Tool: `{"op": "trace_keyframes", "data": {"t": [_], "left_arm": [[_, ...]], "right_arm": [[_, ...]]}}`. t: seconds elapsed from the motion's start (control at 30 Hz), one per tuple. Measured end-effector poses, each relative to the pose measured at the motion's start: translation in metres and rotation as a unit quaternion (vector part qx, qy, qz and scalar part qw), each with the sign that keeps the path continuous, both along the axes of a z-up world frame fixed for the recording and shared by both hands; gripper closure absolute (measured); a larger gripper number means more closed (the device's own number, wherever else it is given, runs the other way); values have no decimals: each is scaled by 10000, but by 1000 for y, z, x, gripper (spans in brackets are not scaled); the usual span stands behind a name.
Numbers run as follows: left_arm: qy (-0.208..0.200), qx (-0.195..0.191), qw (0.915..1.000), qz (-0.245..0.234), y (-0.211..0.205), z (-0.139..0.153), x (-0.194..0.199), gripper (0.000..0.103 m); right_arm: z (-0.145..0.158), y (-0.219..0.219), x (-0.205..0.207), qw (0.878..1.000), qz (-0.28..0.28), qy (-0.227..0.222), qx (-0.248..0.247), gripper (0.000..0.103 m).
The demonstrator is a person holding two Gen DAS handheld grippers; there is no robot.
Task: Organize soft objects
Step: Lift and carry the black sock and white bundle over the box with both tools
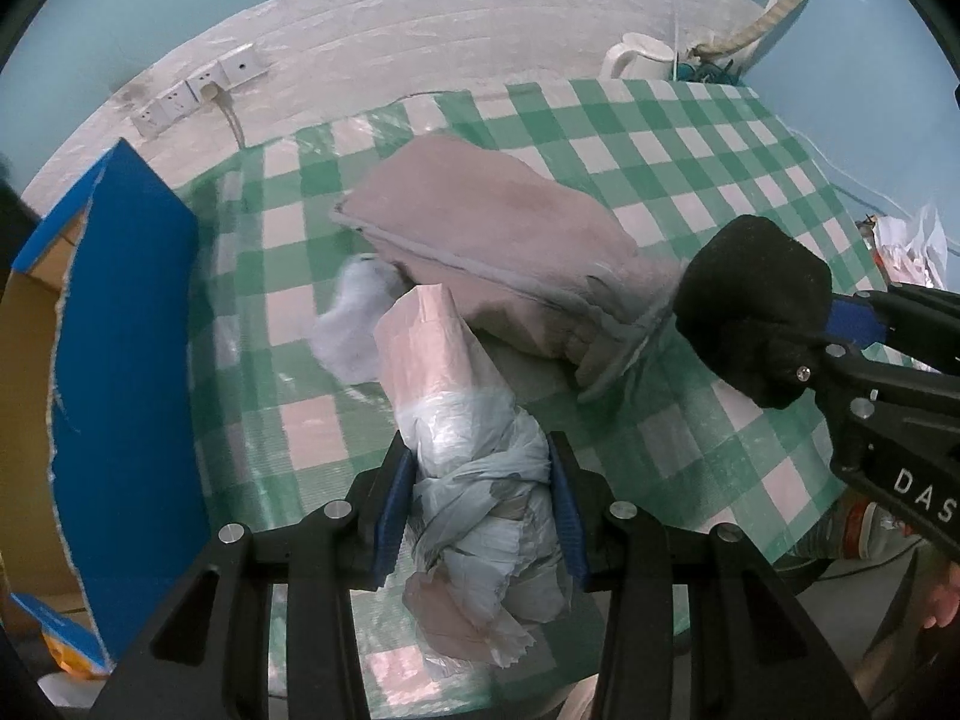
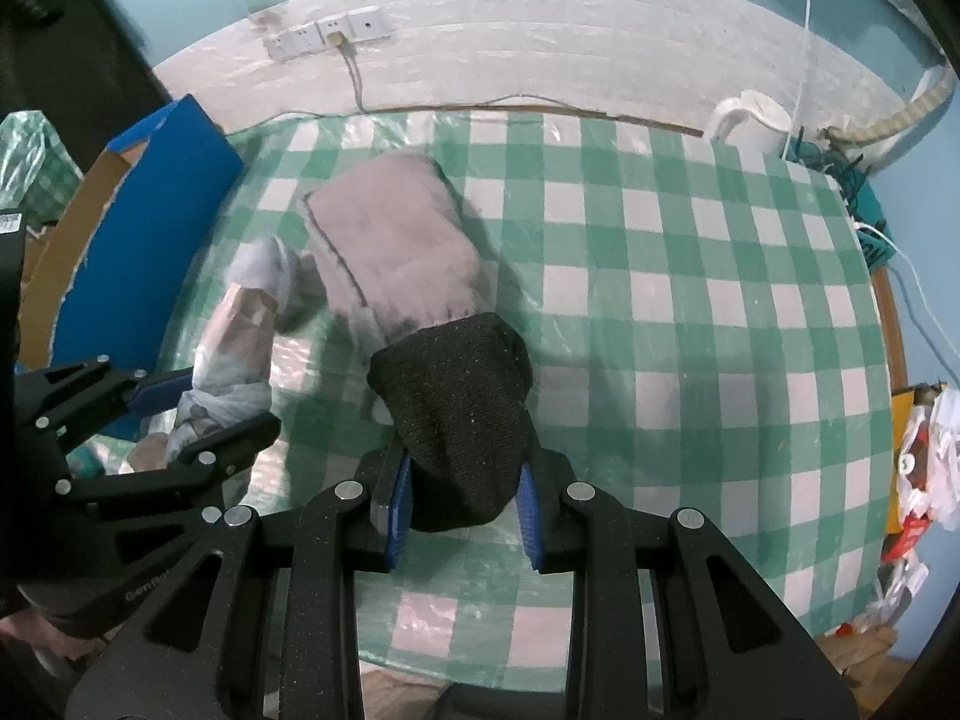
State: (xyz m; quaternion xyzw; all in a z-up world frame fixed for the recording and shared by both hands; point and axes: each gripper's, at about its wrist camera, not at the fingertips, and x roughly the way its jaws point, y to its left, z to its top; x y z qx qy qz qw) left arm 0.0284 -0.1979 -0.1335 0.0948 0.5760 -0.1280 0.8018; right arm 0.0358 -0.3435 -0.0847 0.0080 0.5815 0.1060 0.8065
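Spread over the table, a green-and-white checked plastic cloth [image 1: 690,192] is being seen below a white brick-patterned wall. A pink roll wrapped in knotted clear plastic [image 1: 456,420] is being clamped between the blue pads of the left gripper [image 1: 480,516]. A black knitted sock [image 2: 462,414] is being pinched by the right gripper [image 2: 465,516], just above the cloth. A folded pinkish-grey fleece blanket [image 1: 492,234] is being left lying mid-table, with a pale blue-white sock [image 1: 354,324] touching its edge. A blue-sided cardboard box [image 1: 120,360] is being shown at the left edge. Only from the right wrist is a white kettle [image 2: 750,120] being shown whole, beside cluttered packets [image 2: 918,456].
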Motion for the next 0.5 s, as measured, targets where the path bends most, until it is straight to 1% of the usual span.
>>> {"op": "trace_keyframes", "data": {"t": [0.2, 0.5], "left_arm": [[-194, 121, 9997, 12, 15, 12, -7, 60], [-392, 109, 9990, 165, 36, 30, -11, 60]], "right_arm": [[8, 11, 1, 10000, 67, -72, -6, 75], [24, 28, 3, 9996, 190, -209, 11, 75]]}}
